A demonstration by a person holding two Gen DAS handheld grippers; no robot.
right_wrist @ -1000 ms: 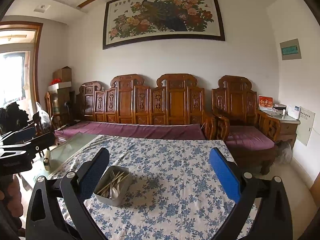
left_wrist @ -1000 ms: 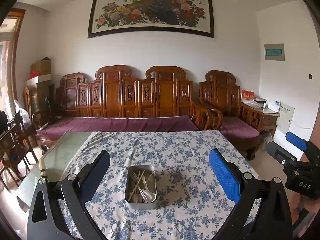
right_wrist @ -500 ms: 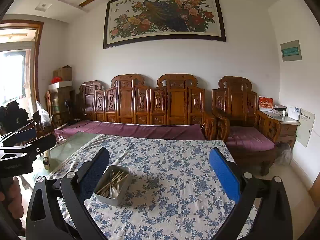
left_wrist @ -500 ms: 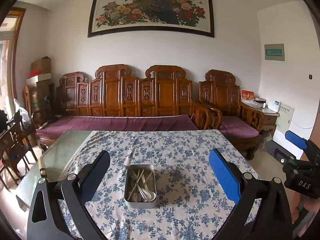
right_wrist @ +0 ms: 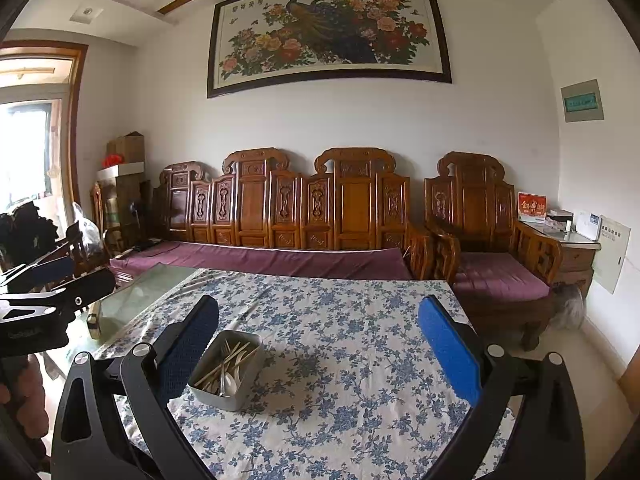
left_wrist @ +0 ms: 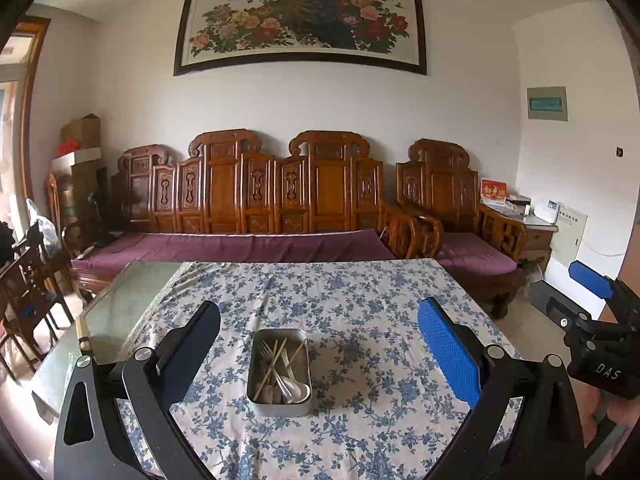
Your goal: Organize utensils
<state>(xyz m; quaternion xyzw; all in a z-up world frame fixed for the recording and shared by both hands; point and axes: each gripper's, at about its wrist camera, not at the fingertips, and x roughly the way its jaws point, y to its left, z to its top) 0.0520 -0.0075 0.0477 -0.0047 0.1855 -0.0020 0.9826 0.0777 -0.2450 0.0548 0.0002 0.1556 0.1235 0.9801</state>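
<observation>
Left wrist view: our left gripper (left_wrist: 318, 354) hung above the table with jaws spread wide, holding nothing. The metal tin (left_wrist: 279, 366) sat low centre on the floral tablecloth (left_wrist: 360, 304), holding a fork (left_wrist: 269, 356), chopsticks (left_wrist: 276, 364) and a white spoon (left_wrist: 294, 388) in a tangle. The right gripper (left_wrist: 588, 292) showed at the right edge.

Right wrist view: our right gripper (right_wrist: 318, 354) was likewise agape and empty; the tin (right_wrist: 226, 368) lay lower left. We judged the utensils light, stiff and slick, best pinched mid-handle.
</observation>
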